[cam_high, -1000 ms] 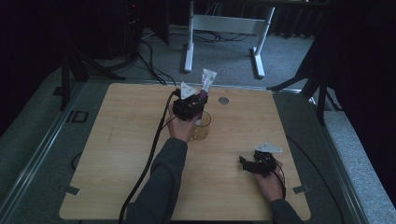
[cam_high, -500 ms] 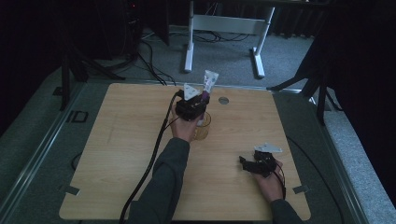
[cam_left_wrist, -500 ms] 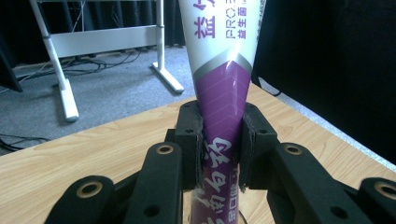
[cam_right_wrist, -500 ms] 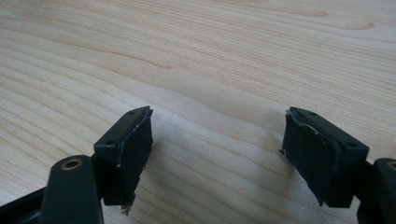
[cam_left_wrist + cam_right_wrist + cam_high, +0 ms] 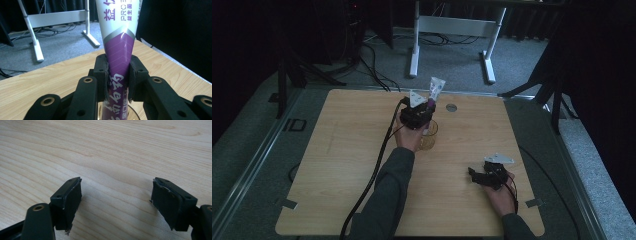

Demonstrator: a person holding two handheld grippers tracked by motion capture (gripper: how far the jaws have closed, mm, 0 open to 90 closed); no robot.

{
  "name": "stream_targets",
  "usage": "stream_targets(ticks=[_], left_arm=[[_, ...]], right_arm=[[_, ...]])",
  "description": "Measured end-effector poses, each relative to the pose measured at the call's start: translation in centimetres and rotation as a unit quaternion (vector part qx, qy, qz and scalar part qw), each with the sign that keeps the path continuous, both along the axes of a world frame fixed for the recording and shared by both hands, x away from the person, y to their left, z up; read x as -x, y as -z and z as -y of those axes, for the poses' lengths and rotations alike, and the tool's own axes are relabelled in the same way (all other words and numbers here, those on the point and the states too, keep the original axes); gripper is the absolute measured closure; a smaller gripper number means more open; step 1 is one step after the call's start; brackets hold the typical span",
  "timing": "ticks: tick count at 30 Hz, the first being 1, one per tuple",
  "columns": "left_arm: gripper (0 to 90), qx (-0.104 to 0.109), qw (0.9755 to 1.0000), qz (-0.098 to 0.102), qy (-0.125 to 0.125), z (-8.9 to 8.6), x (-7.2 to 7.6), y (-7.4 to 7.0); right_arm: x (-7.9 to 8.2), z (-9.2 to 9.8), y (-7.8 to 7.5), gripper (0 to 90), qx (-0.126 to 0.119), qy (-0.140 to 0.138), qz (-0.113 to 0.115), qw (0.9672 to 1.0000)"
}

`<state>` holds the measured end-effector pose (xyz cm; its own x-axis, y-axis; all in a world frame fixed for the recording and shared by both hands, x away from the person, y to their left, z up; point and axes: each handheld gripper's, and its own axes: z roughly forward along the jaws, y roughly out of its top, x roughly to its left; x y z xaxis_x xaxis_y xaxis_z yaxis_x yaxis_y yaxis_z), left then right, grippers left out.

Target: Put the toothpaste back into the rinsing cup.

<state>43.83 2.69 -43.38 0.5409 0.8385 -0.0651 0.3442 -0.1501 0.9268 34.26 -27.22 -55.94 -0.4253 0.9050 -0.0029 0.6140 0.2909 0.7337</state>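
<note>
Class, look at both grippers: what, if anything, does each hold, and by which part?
The left gripper clamps a purple-and-white tube on its narrow purple lower part, above a glass. The right gripper holds nothing.

1 tube (image 5: 120, 50), 1 glass cup (image 5: 430, 136), 1 table (image 5: 337, 165), 2 tools.

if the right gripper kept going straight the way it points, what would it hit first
Probably just the light wooden table top: the right gripper angles down at bare wood with its black jaws wide apart and nothing between them. Depth is hard to judge.
</note>
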Motion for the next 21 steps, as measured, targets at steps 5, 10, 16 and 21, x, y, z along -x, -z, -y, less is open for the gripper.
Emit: stream_targets(ticks=[5,10,16,21], left_arm=[[72.2,-0.011,0.9999,-0.003,0.001,0.3,-0.1,0.4],[72.1,-0.027,0.9996,-0.006,0.007,0.6,0.0,0.9],[71.9,-0.045,0.9989,-0.011,0.008,0.8,0.0,1.5],[71.6,-0.048,0.9986,-0.021,0.007,0.7,0.2,2.5]], right_arm=[[0.0,0.0,0.0,24.2,0.0,0.0,0.0,1.0],[0.0,0.0,0.0,24.2,0.0,0.0,0.0,1.0],[0.0,0.0,0.0,24.1,0.0,0.0,0.0,1.0],[0.0,0.0,0.0,24.2,0.0,0.0,0.0,1.0]])
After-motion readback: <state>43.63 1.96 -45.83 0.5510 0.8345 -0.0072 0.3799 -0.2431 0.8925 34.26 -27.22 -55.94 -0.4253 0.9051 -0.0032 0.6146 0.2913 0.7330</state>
